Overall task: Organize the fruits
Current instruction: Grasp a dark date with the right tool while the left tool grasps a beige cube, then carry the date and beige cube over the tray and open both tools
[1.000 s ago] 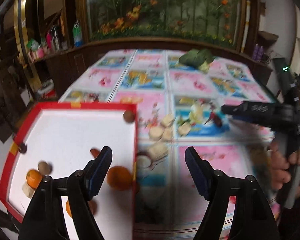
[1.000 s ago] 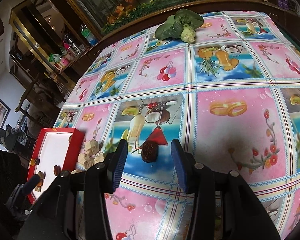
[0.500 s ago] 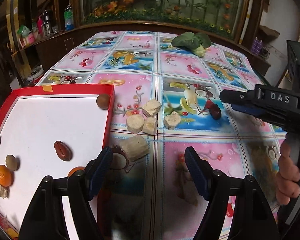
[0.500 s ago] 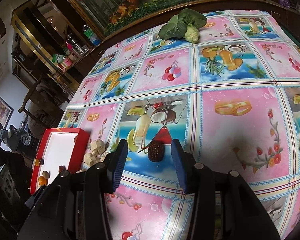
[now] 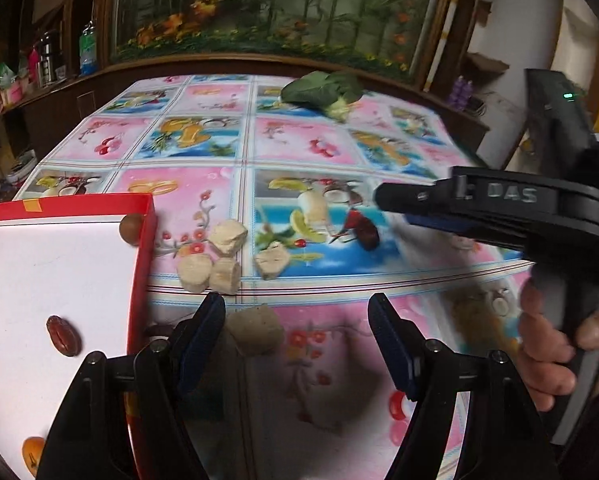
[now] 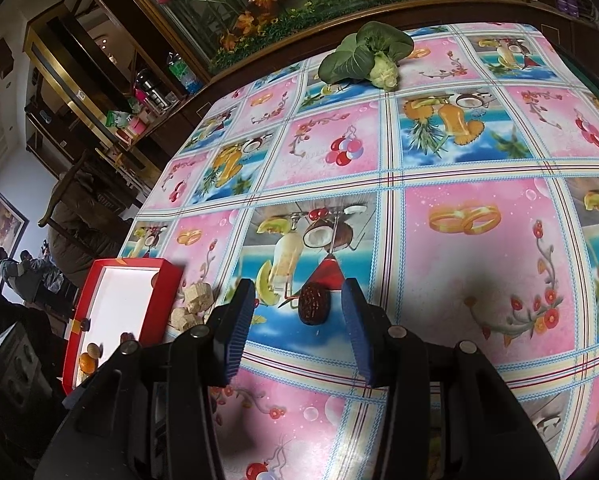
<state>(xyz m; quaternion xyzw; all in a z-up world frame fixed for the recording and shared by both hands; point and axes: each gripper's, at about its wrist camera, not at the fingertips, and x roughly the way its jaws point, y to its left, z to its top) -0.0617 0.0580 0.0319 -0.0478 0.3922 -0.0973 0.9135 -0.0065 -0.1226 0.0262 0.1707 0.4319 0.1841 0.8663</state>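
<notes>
While my right claw (image 6: 299, 320) hangs low over the surface (image 6: 479, 264), its jaws stand spread with nothing gripped, and the dark wrinkled date (image 6: 313, 304) lies on the cloth between the two blue pads (image 6: 239, 332), touching neither. From the right wrist view the date's long axis runs roughly away from me, along the line of the claw, one end pointing toward the leafy green vegetable (image 6: 365, 54) at the far edge. In the left wrist view the same date (image 5: 363, 232) sits just under the tip of my right claw (image 5: 383, 200), well apart from the red tray (image 5: 141, 264).

My left claw (image 5: 295, 340) is also released and empty. A pale cylindrical chunk (image 5: 255, 330) lies on its side just beside the left pad, close to the red tray's near corner; whether they touch I cannot tell. Its long axis looks to run slantwise across the claw's line, though blur makes that uncertain. Beyond it, near the tray's right wall, four more pale chunks (image 5: 209, 272) lie in a loose cluster.

Inside the tray, a second reddish-brown date (image 5: 62, 335) rests on the white floor, its long axis slanting toward the tray's right wall. A round brown fruit (image 5: 130, 229) sits in the tray's far right corner, against the wall. An orange fruit (image 5: 33, 450) shows at the tray's near edge, partly hidden.

A hand (image 5: 551, 344) grips the right handle.
</notes>
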